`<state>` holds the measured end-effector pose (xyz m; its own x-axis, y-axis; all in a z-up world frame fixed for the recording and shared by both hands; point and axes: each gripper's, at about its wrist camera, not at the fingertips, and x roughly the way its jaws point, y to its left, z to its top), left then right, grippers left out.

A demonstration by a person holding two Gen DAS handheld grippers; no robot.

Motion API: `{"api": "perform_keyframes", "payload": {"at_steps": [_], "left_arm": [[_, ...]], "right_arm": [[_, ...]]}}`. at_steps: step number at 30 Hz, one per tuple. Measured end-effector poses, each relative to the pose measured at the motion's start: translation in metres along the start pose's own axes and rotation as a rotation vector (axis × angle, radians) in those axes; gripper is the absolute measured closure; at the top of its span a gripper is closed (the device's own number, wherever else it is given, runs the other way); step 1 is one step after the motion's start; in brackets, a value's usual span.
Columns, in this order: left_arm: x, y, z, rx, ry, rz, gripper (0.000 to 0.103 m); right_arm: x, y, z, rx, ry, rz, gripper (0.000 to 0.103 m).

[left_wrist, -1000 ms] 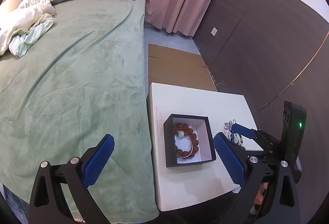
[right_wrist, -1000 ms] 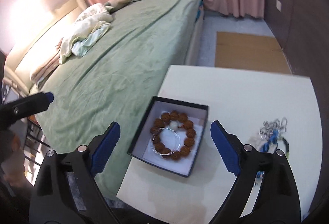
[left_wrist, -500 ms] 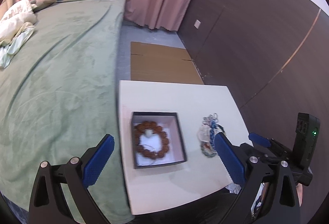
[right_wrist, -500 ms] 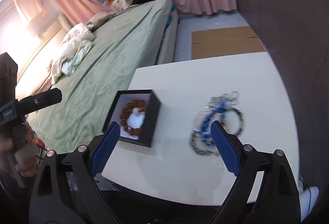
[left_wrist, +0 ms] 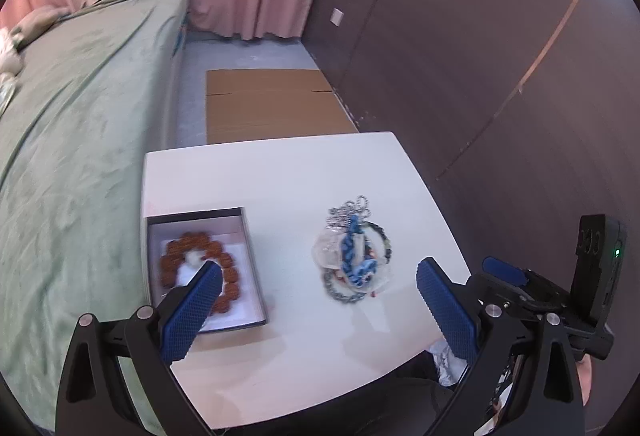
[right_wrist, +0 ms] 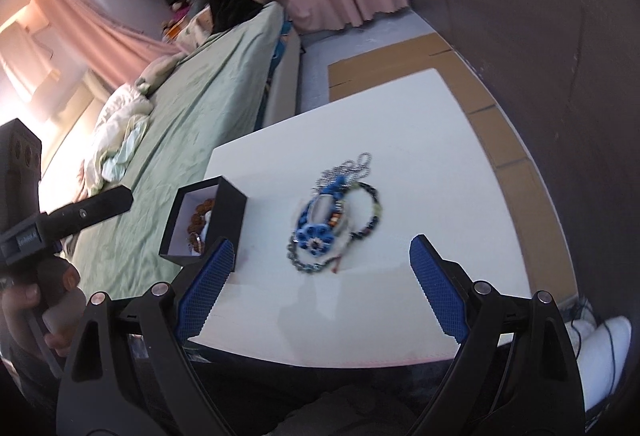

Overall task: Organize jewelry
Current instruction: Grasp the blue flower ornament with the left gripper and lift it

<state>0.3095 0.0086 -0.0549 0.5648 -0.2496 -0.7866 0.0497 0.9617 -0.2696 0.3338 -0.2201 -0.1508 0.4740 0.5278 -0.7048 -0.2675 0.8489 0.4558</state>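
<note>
Resting on a white worktop [left_wrist: 280,171] are a black box [left_wrist: 256,276] and, to its right and apart from it, a tangled pile of jewelry [left_wrist: 354,256]. Inside the box lies a brown beaded bracelet [left_wrist: 228,264] on a white lining. The pile mixes a blue chain [right_wrist: 316,232], a silver ball chain [right_wrist: 348,165] and a dark beaded bracelet [right_wrist: 374,211]. The left claw [left_wrist: 316,306] hovers over the near edge of the worktop, jaws spread wide, gripping nothing. The right claw [right_wrist: 320,286] is likewise spread and empty, facing the pile. A green-covered bed [left_wrist: 72,123] stands just beside the worktop.
</note>
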Motion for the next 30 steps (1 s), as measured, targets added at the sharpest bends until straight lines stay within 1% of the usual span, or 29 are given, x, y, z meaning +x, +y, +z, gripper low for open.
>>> {"api": "perform_keyframes", "payload": {"at_steps": [1, 2, 3, 6, 7, 10, 12, 14, 19, 21, 23, 26, 28, 30], "left_arm": [[0.004, -0.004, 0.000, 0.006, 0.002, -0.003, 0.010], [0.012, -0.009, -0.001, 0.007, 0.013, -0.010, 0.014], [0.018, -0.013, -0.001, 0.007, 0.024, -0.015, 0.020], [0.041, -0.026, -0.005, 0.029, 0.062, -0.016, 0.031], [0.048, -0.030, -0.007, 0.040, 0.072, -0.015, 0.033], [0.071, -0.043, -0.014, 0.093, 0.106, -0.002, 0.040], [0.084, -0.050, -0.019, 0.132, 0.130, 0.003, 0.048], [0.093, -0.055, -0.021, 0.167, 0.149, 0.002, 0.053], [0.113, -0.060, -0.021, 0.226, 0.154, -0.016, 0.054], [0.120, -0.063, -0.024, 0.258, 0.166, -0.021, 0.057], [0.130, -0.067, -0.028, 0.309, 0.171, 0.006, 0.059], [0.142, -0.067, -0.031, 0.337, 0.192, 0.011, 0.063], [0.148, -0.067, -0.032, 0.354, 0.185, 0.038, 0.063], [0.153, -0.068, -0.033, 0.364, 0.186, 0.036, 0.063]], "right_arm": [[-0.002, -0.006, -0.001, 0.013, -0.004, -0.001, 0.014], [-0.003, -0.010, -0.001, 0.022, -0.007, -0.002, 0.014], [-0.005, -0.016, -0.003, 0.035, -0.012, -0.003, 0.014], [-0.007, -0.030, -0.004, 0.067, -0.017, -0.004, 0.014], [-0.007, -0.035, -0.006, 0.077, -0.018, -0.003, 0.014], [-0.008, -0.048, -0.010, 0.095, -0.018, -0.002, 0.014], [-0.009, -0.055, -0.013, 0.105, -0.017, -0.005, 0.014], [-0.010, -0.060, -0.014, 0.111, -0.017, -0.007, 0.014], [-0.009, -0.074, -0.018, 0.125, -0.015, -0.009, 0.014], [-0.008, -0.077, -0.019, 0.129, -0.013, -0.010, 0.014], [-0.007, -0.080, -0.021, 0.132, -0.012, -0.014, 0.014], [-0.004, -0.082, -0.024, 0.137, -0.008, -0.018, 0.014], [-0.003, -0.085, -0.026, 0.143, -0.004, -0.020, 0.014], [-0.001, -0.087, -0.029, 0.146, 0.003, -0.022, 0.014]]}}
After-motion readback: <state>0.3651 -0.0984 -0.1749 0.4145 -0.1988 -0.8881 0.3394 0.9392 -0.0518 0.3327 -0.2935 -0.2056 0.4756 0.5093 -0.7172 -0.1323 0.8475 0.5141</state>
